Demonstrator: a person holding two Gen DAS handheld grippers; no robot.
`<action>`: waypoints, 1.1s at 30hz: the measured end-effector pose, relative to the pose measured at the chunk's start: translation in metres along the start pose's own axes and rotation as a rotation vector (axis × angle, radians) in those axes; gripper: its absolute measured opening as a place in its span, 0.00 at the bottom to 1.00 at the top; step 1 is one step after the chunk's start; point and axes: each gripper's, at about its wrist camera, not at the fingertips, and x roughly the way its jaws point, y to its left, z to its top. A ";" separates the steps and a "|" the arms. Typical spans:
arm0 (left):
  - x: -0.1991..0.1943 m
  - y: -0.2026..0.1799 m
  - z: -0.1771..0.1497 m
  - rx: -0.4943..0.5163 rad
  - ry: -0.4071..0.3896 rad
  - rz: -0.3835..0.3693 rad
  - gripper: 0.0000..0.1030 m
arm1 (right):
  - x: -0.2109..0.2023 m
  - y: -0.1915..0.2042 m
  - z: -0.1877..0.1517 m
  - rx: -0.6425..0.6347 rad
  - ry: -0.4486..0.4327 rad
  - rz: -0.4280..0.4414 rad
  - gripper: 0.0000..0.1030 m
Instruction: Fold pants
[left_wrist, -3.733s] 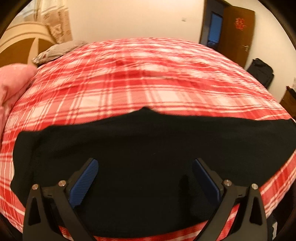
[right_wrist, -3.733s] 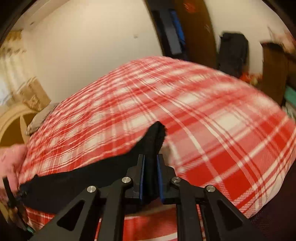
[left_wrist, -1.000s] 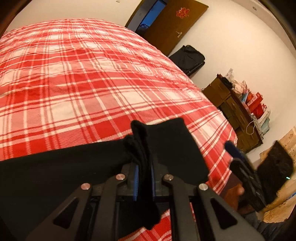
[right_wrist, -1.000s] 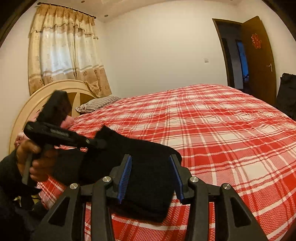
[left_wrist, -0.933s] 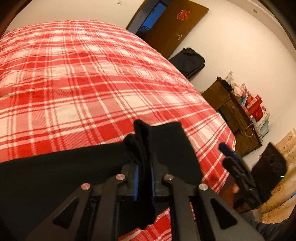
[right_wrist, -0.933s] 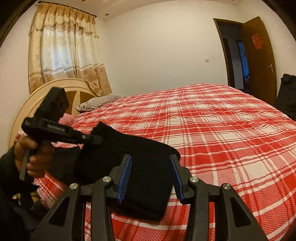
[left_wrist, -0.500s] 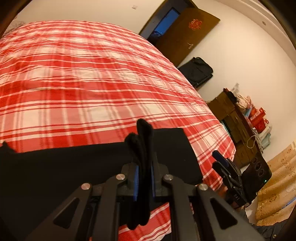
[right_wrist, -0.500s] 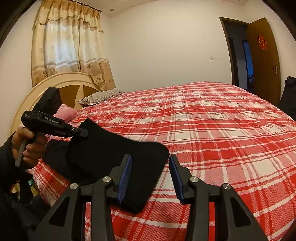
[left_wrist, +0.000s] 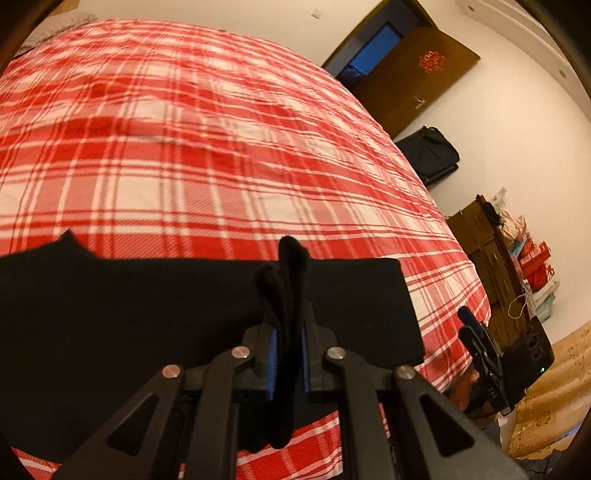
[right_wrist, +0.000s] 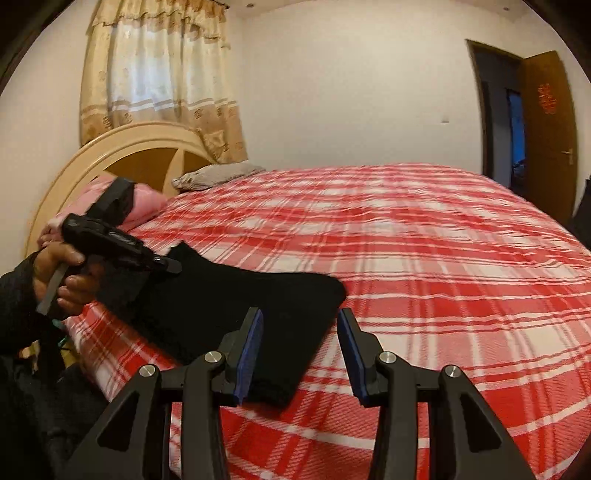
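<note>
Black pants lie folded along the near edge of the red plaid bed. My left gripper is shut on a pinched fold of the pants, which sticks up between its blue pads. In the right wrist view the pants lie flat, and my left gripper shows at their left end. My right gripper is open and empty, just above the right end of the pants. It also shows in the left wrist view, off the bed's right edge.
A cream headboard, a pink pillow and a grey pillow stand at the bed's head. A brown door, a black bag and a wooden dresser with red boxes line the far side.
My right gripper let go of the pants' end and pulled back to the right. My left gripper kept its hold and drew its fold leftward, so the pants lie longer and flatter.
</note>
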 end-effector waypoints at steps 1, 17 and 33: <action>0.000 0.004 -0.001 -0.011 0.001 0.005 0.10 | 0.002 0.003 0.000 -0.008 0.009 0.011 0.43; 0.023 0.027 -0.015 0.039 -0.001 0.150 0.16 | 0.063 0.027 -0.017 -0.047 0.352 0.002 0.43; 0.025 0.029 -0.021 0.154 -0.066 0.363 0.63 | 0.138 -0.041 0.028 0.292 0.393 0.003 0.43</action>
